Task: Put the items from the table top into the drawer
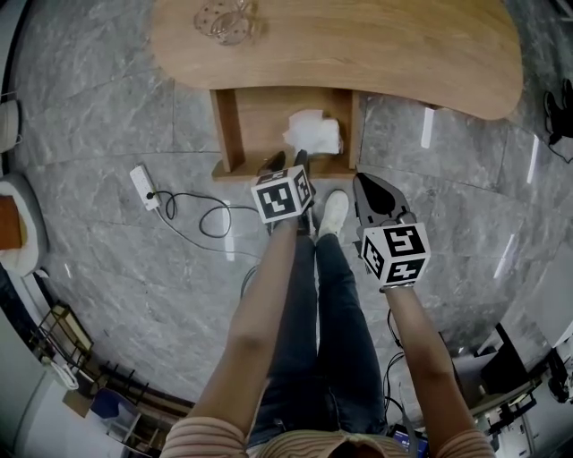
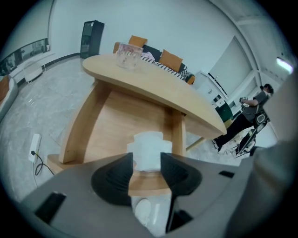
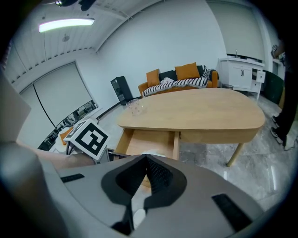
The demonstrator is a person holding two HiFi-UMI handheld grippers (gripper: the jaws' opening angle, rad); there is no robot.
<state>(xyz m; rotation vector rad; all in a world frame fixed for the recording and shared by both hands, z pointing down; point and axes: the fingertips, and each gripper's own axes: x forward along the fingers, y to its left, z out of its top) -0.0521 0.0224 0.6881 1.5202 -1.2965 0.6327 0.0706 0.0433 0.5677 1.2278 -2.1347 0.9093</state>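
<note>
Head view: white packet in drawer, left hand-held gripper open, right hand-held gripper closed.

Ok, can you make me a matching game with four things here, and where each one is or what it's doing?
Things:
1. white packet
2. glass dish
3. power strip
4. left tool

Place or state:
A. on the floor
B. jaws apart, nothing gripped
C. inside the open drawer
D. on the table top

Pairs: 1-C, 2-D, 3-A, 4-B.
</note>
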